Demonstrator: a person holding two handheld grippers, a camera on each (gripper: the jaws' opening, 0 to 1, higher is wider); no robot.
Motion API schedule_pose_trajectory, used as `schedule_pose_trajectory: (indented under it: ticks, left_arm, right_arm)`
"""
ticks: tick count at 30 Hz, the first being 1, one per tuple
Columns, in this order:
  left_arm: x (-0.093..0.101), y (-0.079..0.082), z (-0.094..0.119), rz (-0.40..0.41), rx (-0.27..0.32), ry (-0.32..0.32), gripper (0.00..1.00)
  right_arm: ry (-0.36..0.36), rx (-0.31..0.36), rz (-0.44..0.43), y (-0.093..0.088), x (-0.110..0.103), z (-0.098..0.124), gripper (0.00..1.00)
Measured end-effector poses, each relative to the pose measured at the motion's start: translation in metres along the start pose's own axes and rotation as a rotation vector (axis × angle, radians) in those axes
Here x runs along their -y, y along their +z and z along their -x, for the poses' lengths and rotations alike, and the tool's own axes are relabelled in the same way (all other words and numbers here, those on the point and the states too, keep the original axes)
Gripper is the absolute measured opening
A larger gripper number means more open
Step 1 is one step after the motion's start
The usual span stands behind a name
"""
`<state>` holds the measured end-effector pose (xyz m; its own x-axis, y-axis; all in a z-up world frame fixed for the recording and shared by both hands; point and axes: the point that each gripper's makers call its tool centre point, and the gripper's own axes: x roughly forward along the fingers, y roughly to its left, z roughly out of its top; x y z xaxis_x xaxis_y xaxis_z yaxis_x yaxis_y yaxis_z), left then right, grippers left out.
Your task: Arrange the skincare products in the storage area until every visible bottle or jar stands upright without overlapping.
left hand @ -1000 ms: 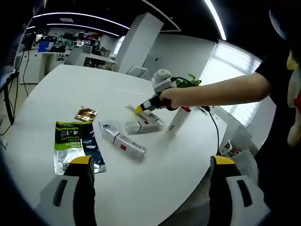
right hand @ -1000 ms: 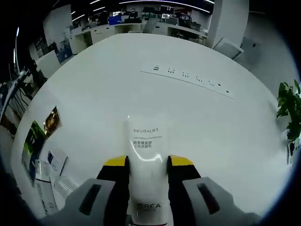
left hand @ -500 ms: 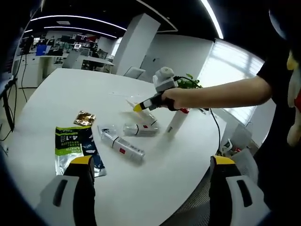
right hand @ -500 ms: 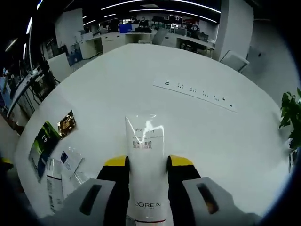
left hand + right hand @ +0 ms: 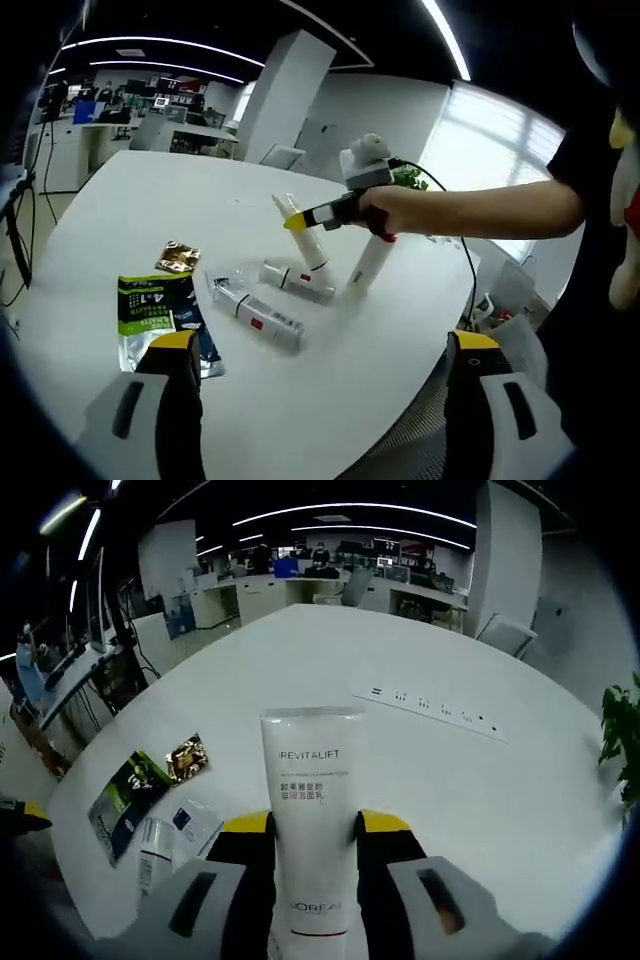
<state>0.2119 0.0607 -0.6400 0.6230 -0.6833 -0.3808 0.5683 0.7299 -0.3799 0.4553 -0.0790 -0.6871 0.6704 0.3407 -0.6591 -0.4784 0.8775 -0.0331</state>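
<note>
My right gripper [image 5: 308,826] is shut on a white Revitalift tube [image 5: 308,765], holding it nearly upright with the crimped end up. In the left gripper view, that gripper [image 5: 300,221] and the tube [image 5: 303,243] are at mid-table on a person's outstretched arm. Just right of them a white tube with a red end [image 5: 368,264] stands leaning. A smaller tube [image 5: 297,282] and a clear bottle with a red label [image 5: 260,319] lie flat. My left gripper [image 5: 322,345] hangs open over the table's near edge, holding nothing.
A green sachet [image 5: 143,304], a dark blue sachet [image 5: 195,322] and a gold sachet [image 5: 177,257] lie left of the bottles on the round white table [image 5: 120,200]. A socket strip [image 5: 440,712] is set in the tabletop. A plant [image 5: 624,745] stands at the right edge.
The right gripper has raised the white tube from nearly flat on the table to nearly upright. The smaller lying tube has shifted a little. The left gripper stays open.
</note>
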Motion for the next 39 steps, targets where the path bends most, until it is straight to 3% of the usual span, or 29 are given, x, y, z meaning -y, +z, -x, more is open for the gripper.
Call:
schedule_pose_trajectory:
  ticks: [8, 39]
  left_arm:
    - [0.008, 0.004, 0.001, -0.018, 0.002, -0.007, 0.94]
    - [0.047, 0.021, 0.005, -0.111, 0.007, -0.067, 0.94]
  right_arm:
    - [0.024, 0.040, 0.031, -0.001, -0.020, 0.026, 0.30]
    - [0.060, 0.198, -0.004, 0.006, -0.032, 0.092, 0.30]
